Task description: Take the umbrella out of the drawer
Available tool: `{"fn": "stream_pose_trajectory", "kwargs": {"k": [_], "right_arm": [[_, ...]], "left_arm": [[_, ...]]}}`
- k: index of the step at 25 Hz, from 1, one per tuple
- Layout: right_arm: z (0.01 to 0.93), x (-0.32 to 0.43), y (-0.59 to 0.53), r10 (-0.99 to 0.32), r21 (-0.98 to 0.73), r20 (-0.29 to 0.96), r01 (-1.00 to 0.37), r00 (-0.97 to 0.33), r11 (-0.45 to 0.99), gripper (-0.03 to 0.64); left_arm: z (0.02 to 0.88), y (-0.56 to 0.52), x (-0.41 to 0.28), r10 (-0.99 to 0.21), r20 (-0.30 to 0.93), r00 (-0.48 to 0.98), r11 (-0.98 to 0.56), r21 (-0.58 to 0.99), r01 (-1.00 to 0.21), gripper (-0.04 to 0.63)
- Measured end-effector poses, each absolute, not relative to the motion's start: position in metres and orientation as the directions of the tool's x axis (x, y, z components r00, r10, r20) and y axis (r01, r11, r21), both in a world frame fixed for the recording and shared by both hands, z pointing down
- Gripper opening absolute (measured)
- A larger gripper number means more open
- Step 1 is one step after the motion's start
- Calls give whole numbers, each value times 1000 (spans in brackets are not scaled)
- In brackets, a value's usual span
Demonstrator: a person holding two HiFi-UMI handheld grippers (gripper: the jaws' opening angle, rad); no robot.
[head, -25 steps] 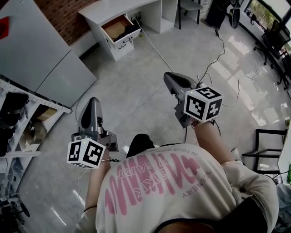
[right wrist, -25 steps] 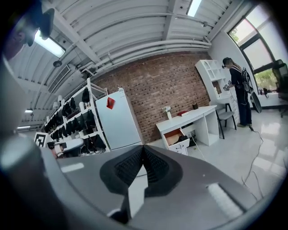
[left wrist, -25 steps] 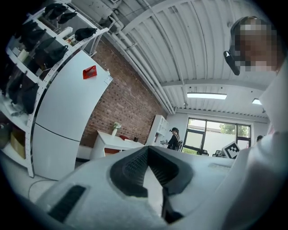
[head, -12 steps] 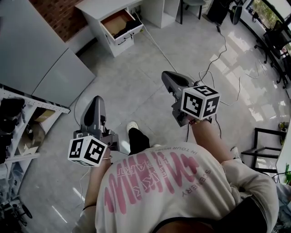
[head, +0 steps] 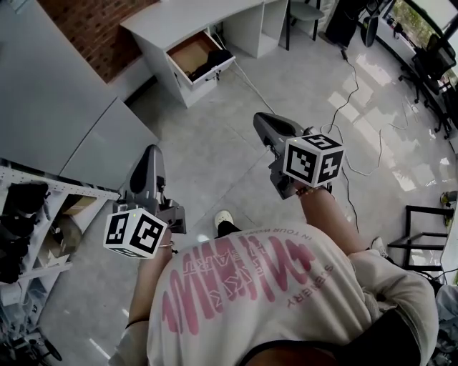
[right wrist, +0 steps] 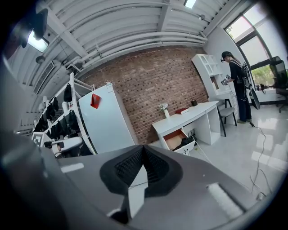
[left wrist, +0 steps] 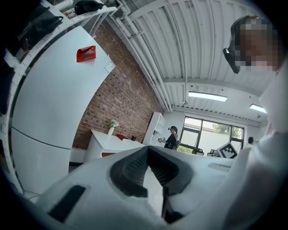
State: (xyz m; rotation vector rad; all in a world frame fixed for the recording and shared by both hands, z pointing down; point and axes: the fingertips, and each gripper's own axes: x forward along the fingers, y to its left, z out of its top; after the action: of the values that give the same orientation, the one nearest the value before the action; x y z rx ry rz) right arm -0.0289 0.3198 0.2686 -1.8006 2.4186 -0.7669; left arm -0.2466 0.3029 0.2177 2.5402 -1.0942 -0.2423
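Observation:
The white desk stands at the far side of the room with its drawer pulled open. A dark thing, seemingly the umbrella, lies at the drawer's right end. Both grippers are held in the air well short of it, over the grey floor. My left gripper points toward the desk, jaws shut and empty. My right gripper is shut too, with nothing between its pads. The right gripper view shows the open drawer with the dark item inside, past the jaw tips.
A tall white cabinet and a rack of dark bags line the left side. Cables trail over the floor at right, near a black frame. A chair stands by the desk. A person stands far off.
Both grippers have travelled forward across the floor toward the desk as the person walks. The open drawer sits slightly nearer and further right in the head view. Jaws stay shut.

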Motion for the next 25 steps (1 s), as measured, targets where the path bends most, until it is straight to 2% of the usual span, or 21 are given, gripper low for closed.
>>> {"fn": "stream_pose_trajectory", "kwargs": {"k": [13,25], "right_arm": [[232,-43,265,-951,-334,208,-930,-229,151,11],[266,-56,232,-928,-340,280,-929,-247,145,11]], "left_arm": [[196,230,-273,-675,-99,731,-702,390,-595,6],[227,194,-274,-672,-58,739,-682,437,-586,6]]}}
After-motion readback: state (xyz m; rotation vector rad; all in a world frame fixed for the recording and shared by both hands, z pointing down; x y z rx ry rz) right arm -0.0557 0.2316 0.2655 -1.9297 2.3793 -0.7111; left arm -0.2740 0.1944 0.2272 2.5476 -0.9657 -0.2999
